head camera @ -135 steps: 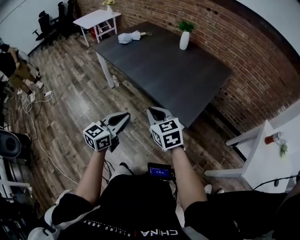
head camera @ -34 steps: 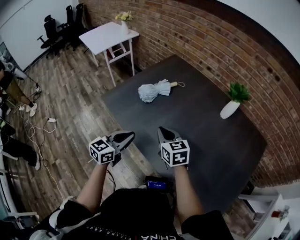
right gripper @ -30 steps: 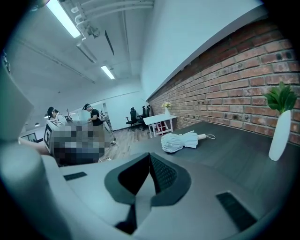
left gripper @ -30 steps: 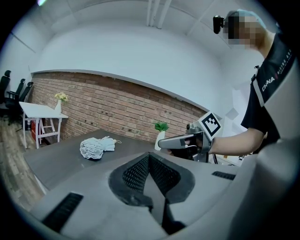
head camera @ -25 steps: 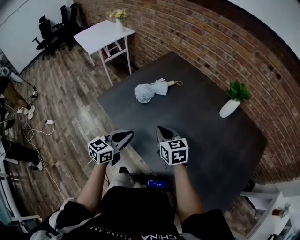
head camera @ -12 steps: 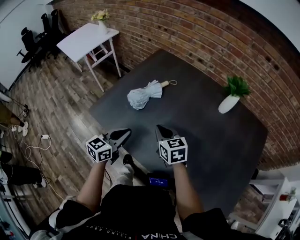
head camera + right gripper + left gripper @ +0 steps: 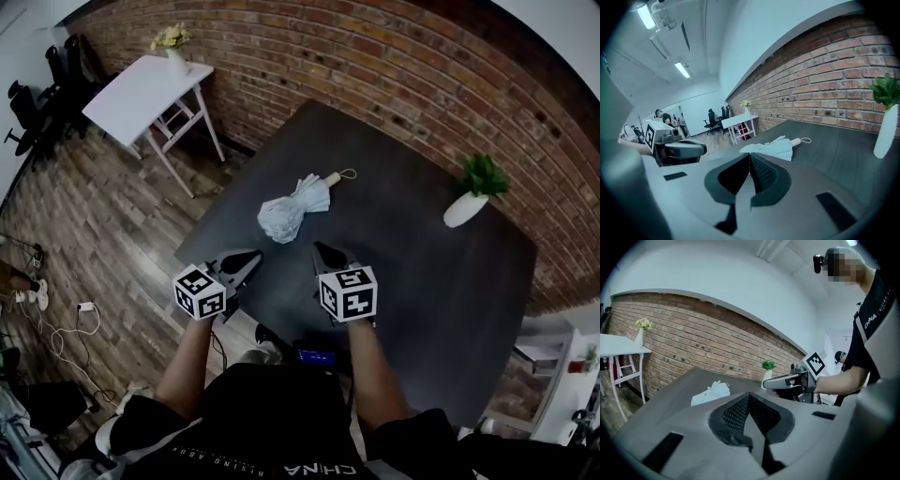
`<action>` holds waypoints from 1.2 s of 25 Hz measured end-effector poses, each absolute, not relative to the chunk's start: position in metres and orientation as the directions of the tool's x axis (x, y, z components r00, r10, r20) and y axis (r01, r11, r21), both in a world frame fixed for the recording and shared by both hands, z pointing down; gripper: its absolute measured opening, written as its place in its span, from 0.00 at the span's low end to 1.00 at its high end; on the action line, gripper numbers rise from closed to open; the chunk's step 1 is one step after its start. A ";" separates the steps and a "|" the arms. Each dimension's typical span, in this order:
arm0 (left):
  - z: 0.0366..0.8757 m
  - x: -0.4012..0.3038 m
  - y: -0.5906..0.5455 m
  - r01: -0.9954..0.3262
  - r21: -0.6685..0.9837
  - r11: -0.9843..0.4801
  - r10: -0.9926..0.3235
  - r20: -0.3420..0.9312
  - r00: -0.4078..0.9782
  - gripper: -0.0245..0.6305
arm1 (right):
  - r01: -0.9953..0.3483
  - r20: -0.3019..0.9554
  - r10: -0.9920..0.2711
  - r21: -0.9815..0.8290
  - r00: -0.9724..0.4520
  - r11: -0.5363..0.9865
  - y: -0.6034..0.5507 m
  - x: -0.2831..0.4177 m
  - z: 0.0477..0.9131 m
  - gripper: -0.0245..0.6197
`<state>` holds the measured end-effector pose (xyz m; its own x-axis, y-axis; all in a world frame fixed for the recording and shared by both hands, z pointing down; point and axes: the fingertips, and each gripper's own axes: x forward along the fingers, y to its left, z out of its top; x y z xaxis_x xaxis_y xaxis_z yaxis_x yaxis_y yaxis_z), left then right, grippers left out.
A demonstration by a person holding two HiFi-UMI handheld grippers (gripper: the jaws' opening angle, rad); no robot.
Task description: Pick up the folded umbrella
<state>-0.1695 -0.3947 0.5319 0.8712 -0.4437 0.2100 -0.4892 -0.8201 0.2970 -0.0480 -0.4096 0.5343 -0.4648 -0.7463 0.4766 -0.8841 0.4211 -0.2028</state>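
A pale blue folded umbrella (image 7: 292, 206) with a tan handle and a wrist loop lies on the dark table (image 7: 412, 262), toward its far left part. It also shows as a light bundle (image 7: 710, 393) in the left gripper view and ahead of the jaws (image 7: 771, 148) in the right gripper view. My left gripper (image 7: 251, 256) hangs over the table's near left edge, jaws shut and empty. My right gripper (image 7: 322, 247) is over the table just short of the umbrella, jaws together with nothing between them.
A white vase with a green plant (image 7: 472, 199) stands at the table's far right. A brick wall (image 7: 375, 56) runs behind the table. A small white table with flowers (image 7: 141, 89) stands to the far left on the wood floor (image 7: 84, 244).
Both grippers have come forward over the table's near edge and stand closer to the umbrella. The umbrella lies where it was on the table.
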 end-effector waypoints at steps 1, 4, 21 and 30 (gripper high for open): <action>0.532 -0.173 -0.402 -0.479 0.297 -0.826 -0.433 0.211 0.877 0.04 | -0.891 0.477 -0.753 -0.202 -0.453 0.407 -0.415 -0.050 0.534 0.05; 0.533 -0.180 -0.419 -0.443 0.301 -0.845 -0.393 0.214 0.894 0.04 | -0.908 0.479 -0.772 -0.203 -0.419 0.367 -0.425 -0.057 0.534 0.05; 0.541 -0.142 -0.438 -0.309 0.336 -0.890 -0.242 0.228 0.943 0.04 | -0.951 0.505 -0.806 -0.189 -0.309 0.246 -0.428 -0.021 0.533 0.05; 0.529 -0.108 -0.436 -0.312 0.343 -0.886 -0.249 0.214 0.944 0.04 | -0.928 0.499 -0.783 -0.169 -0.371 0.331 -0.431 -0.007 0.522 0.05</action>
